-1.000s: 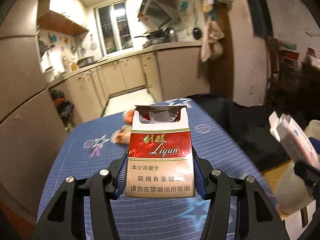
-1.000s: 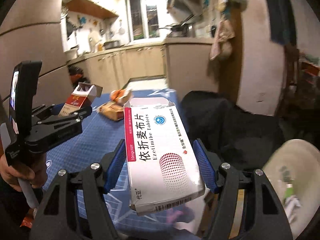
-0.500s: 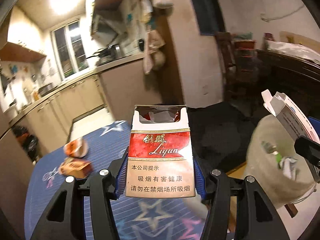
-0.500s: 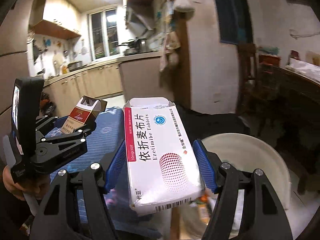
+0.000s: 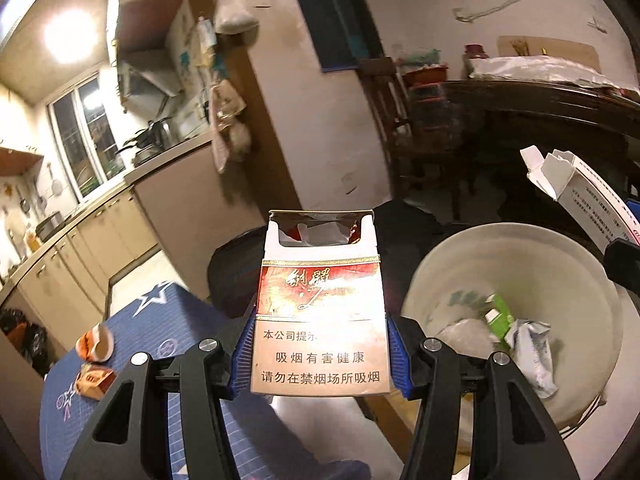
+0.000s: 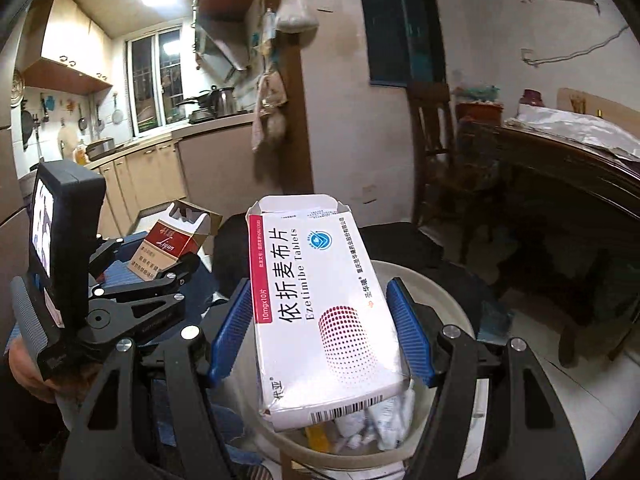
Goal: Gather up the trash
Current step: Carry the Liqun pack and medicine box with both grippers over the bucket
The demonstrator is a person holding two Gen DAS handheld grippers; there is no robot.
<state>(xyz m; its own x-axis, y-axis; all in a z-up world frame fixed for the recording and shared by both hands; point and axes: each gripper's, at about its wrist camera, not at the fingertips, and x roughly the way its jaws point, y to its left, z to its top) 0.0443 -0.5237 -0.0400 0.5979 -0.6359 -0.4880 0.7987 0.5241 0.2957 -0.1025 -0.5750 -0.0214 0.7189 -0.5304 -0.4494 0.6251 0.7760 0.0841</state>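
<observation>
- The left gripper (image 5: 320,344) is clamped on an opened red-and-white cigarette pack (image 5: 320,304); the pack is pinched upright by its lower half between the blue pads, with its torn top uppermost.
- The right gripper (image 6: 320,336) is clamped on a white tablet box (image 6: 320,312), which is held by its long sides with an open flap at the far end.
- In the right wrist view, the tablet box is seen directly above the white waste bin (image 6: 452,304), where crumpled paper already lies.
- In the left wrist view, the same bin (image 5: 580,264) is seen to the right of the cigarette pack, not under it; a green carton and wrappers are visible inside.
- The step in hand is judged to be the carrying of both pieces to the bin, with the tablet box ready for release.
- Next, the right jaws need only be parted; the left gripper must first be brought sideways over the rim.
- Two more scraps (image 5: 94,360) are left on the blue star-patterned tablecloth (image 5: 168,320), so collection is judged unfinished.
</observation>
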